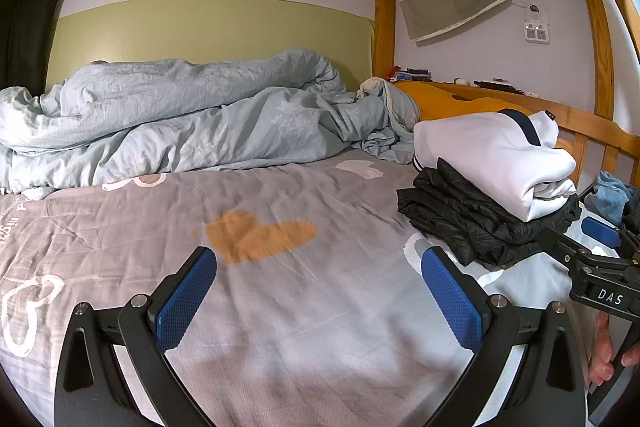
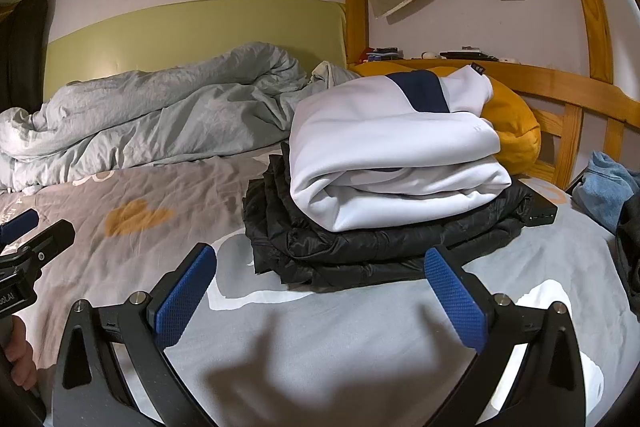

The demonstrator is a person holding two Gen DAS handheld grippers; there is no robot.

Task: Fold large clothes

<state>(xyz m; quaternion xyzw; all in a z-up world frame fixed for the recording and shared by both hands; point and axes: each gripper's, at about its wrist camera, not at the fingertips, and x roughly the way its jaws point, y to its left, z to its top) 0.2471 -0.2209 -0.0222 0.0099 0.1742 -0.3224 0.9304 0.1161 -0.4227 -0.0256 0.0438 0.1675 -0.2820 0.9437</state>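
- A bed inside a wooden bunk frame, covered by a grey sheet (image 1: 280, 307) printed with hearts, seen low from two hand-held tongs.
- The left gripper (image 1: 319, 291) hovers above bare sheet, its blue-padded fingers spread wide and holding nothing.
- The right gripper (image 2: 320, 293) also hangs wide and empty, pointed at a stack of clothes just beyond its fingertips.
- The stack sits at the right side of the bed: a folded white sweatshirt (image 2: 392, 155) with a navy stripe rests on top of a folded black puffer jacket (image 2: 360, 243). Stacking them at the edge likely keeps the middle of the bed free as a folding surface.
- At the far side, a rumpled pale blue duvet (image 1: 180, 123) is pushed back against the wall, and an orange pillow (image 2: 512, 131) lies behind the stack.
- At the far right edge lies a loose blue garment (image 2: 604, 195), seemingly not yet folded.
- Both pieces in the stack look finished.
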